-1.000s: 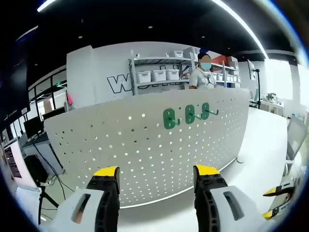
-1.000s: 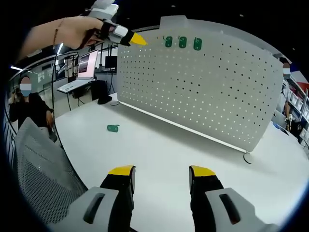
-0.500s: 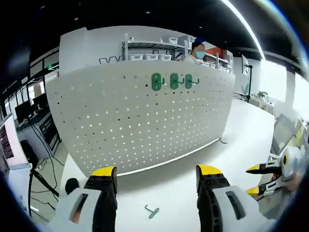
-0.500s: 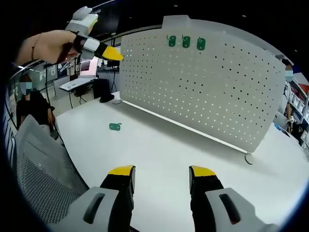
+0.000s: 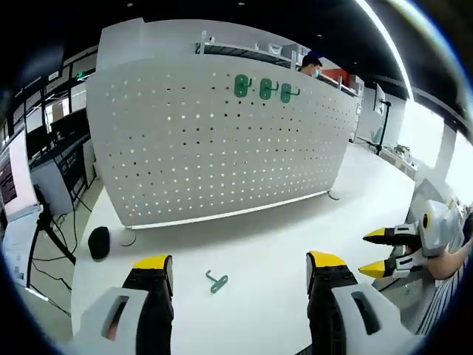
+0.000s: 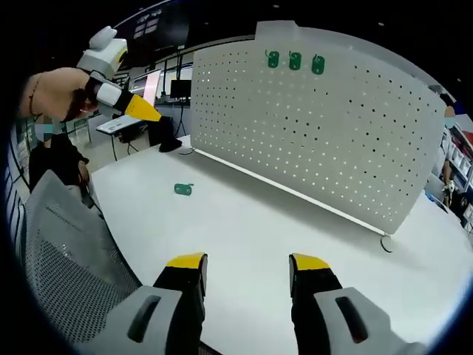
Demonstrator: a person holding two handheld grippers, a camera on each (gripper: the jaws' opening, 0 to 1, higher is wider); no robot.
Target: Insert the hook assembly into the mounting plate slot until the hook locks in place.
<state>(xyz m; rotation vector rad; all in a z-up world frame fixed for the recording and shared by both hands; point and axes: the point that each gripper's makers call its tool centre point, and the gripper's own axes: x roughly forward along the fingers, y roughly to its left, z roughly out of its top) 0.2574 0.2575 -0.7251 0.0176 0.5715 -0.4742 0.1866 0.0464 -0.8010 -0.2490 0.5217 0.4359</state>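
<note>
Hook (image 5: 216, 281) nearer now, left gripper (image 5: 236, 268) lower, jaws apart

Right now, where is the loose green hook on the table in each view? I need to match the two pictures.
Left gripper view: the loose green hook lies on the white table, low in the picture, between the left gripper jaws.
Right gripper view: the loose green hook lies left of centre, in front of the pegboard's left end.
Shared landmark: the three green hooks hanging in a row near the top of the white pegboard.
</note>
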